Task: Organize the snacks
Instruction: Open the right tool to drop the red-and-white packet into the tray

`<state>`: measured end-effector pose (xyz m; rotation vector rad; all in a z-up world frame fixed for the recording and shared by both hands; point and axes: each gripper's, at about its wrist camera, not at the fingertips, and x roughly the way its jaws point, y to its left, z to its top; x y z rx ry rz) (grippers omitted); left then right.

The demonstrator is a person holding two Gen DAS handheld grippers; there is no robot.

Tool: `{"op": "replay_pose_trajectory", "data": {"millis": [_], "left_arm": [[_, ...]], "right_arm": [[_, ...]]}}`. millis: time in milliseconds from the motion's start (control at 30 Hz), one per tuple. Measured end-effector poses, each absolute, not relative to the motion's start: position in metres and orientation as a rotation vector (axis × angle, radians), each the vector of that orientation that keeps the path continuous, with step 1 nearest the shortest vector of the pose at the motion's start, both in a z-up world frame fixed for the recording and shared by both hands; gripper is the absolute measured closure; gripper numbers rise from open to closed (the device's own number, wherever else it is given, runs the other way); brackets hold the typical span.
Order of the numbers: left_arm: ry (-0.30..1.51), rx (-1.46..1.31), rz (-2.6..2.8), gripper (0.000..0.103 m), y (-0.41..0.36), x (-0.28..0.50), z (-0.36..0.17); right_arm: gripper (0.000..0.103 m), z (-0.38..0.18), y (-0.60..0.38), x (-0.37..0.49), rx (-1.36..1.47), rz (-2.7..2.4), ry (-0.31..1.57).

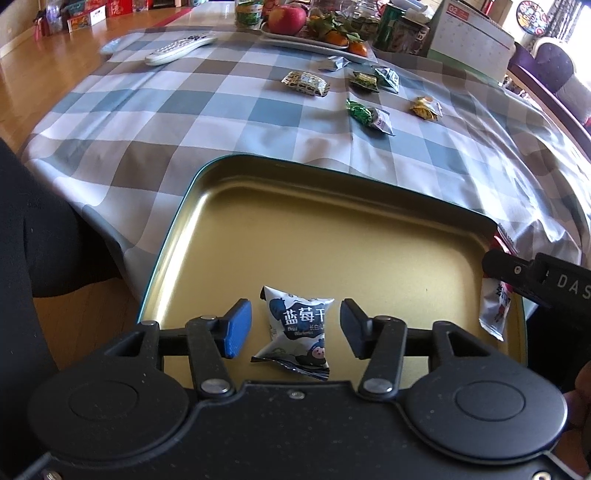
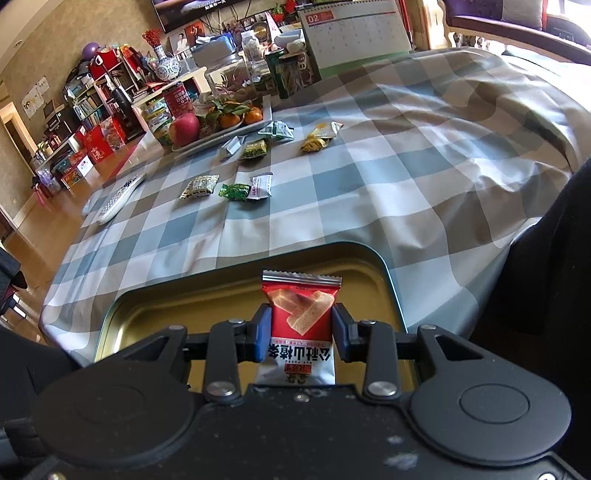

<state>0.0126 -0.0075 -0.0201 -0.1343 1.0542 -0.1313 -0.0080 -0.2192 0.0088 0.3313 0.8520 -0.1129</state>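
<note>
1. checked cloth (image 1: 207, 122) covers a long table in a cluttered living room, with a gold tin tray (image 1: 332, 240) at its near edge.
2. left gripper (image 1: 295, 328) is released: its jaws stand apart with gaps on both sides of the blueberry pack (image 1: 295, 328), which lies flat on the tray floor between them, touching neither pad.
3. right gripper (image 2: 299, 332) is clenched on the red pack (image 2: 300, 325), pads pressing its two long sides at about mid-length; the pack hangs over the tray's right part, sealed end pointing away from the camera.
4. in the left view the same red pack (image 1: 493, 310) shows at the tray's right edge, well apart from the blueberry pack.
5. handling, as i judge it: both packs look light, soft and crinkly, foil-slick, puffed with air. they give under the pads, so a grip across the filled middle is safer than one on the flat sealed ends, which could slide out.
6. the red pack seems to hold stiff bars, so it likely keeps its shape; too hard a squeeze might crack them.
7. farther out, six or so loose snacks (image 1: 367, 114) lie scattered on the cloth, beyond the tray and not yet gathered.
8. behind them stand a fruit plate (image 1: 314, 42), a remote (image 1: 181, 48) and a calendar (image 1: 469, 33).
</note>
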Motion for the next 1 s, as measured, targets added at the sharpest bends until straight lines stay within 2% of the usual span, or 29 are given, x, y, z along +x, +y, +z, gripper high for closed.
{"op": "replay_pose_trajectory", "data": {"millis": [467,1000], "left_arm": [[1.052,-0.121,-0.135,0.044,-0.0095,0.0117,-0.0197],[1.054,-0.129,-0.133,0.044,-0.0081,0.0122,-0.0203]], "right_arm": [[0.064,0.0091,-0.2133,-0.0081,0.292,-0.097,0.847],[0.049,0.0069,-0.2115,-0.0067,0.275,-0.094,0.872]]}}
